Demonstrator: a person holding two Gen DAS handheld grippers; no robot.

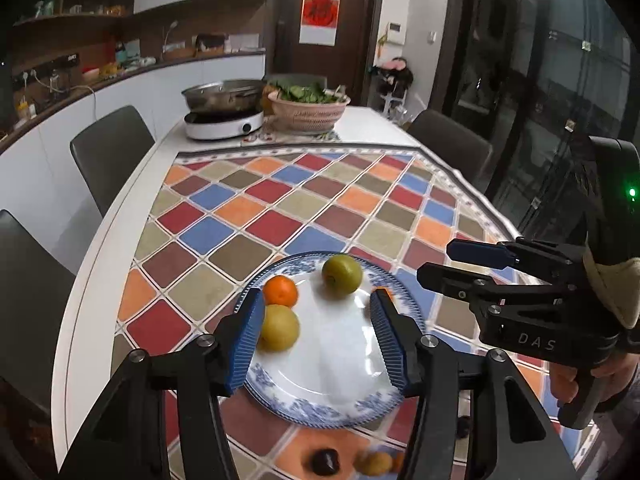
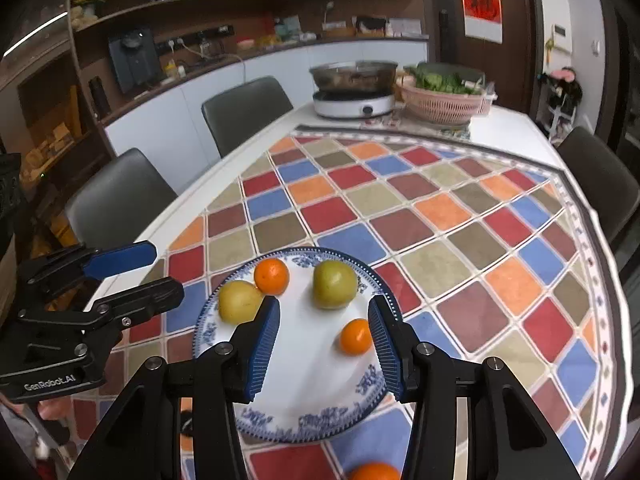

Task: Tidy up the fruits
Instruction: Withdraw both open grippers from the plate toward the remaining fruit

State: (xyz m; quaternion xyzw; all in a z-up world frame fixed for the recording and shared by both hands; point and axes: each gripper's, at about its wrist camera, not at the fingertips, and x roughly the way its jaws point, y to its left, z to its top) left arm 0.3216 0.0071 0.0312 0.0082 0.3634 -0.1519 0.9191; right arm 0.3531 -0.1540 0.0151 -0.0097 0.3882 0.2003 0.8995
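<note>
Four fruits already sit on the blue-and-white plate (image 2: 280,420): a yellow-green fruit (image 2: 239,302) touching an orange (image 2: 272,276) at the left, a greener fruit (image 2: 334,285) near the far rim, and a second small orange (image 2: 356,337) toward the right. More fruit waits off the plate on the checked cloth of the desk (image 2: 440,208): another orange (image 2: 374,472) at the near edge in the right wrist view, and in the left wrist view a dark fruit (image 1: 325,462) and a blurred yellowish one (image 1: 374,463). The left gripper (image 1: 316,336) hangs over the plate with its jaws apart and nothing between them; the right gripper (image 2: 324,344) is likewise parted and empty, the small orange just inside its right pad but not pressed. The step in hand looks like fetching a loose fruit. To do it well, I would drop a gripper over one near fruit, straddle its widest part, close gently, and set it on bare white porcelain clear of the others so nothing rolls.
</note>
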